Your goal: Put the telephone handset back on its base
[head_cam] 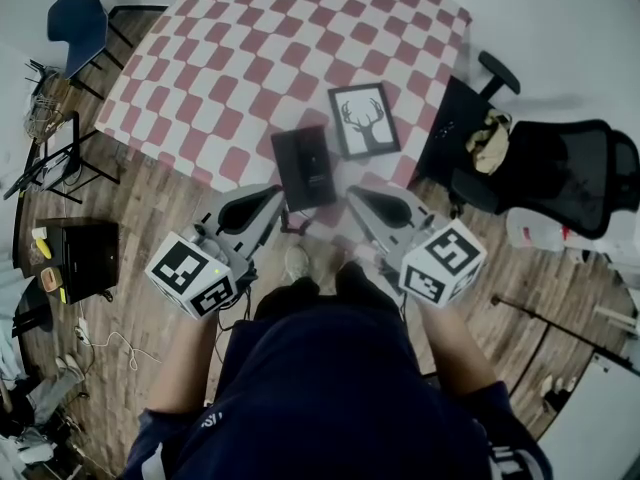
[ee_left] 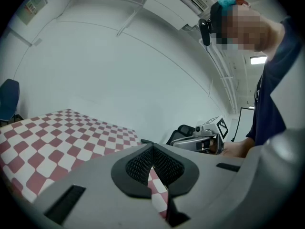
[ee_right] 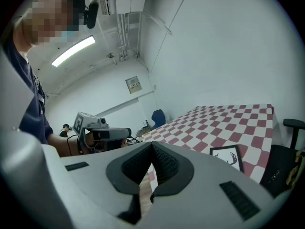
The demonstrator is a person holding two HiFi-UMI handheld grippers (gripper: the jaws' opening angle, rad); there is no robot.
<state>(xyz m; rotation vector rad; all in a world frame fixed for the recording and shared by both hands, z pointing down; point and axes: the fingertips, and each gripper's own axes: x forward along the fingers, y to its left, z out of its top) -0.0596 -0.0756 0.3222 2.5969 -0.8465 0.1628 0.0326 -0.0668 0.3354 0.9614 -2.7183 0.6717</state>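
Note:
A black telephone (head_cam: 304,167) lies on the red-and-white checked tablecloth (head_cam: 250,58) near the table's front edge; I cannot tell the handset from its base in the head view. My left gripper (head_cam: 277,195) hovers just short of the phone's near left corner, jaws shut on nothing (ee_left: 152,152). My right gripper (head_cam: 353,194) hangs a little right of the phone, also shut and empty (ee_right: 151,150). Each gripper shows in the other's view: the right gripper (ee_left: 206,139) and the left gripper (ee_right: 102,134). Neither gripper view shows the phone.
A framed antler picture (head_cam: 363,119) (ee_right: 228,157) lies just right of the phone. A black office chair (head_cam: 565,168) stands at the table's right, a blue chair (head_cam: 78,23) at the far left. A black box (head_cam: 88,256) sits on the wooden floor at left.

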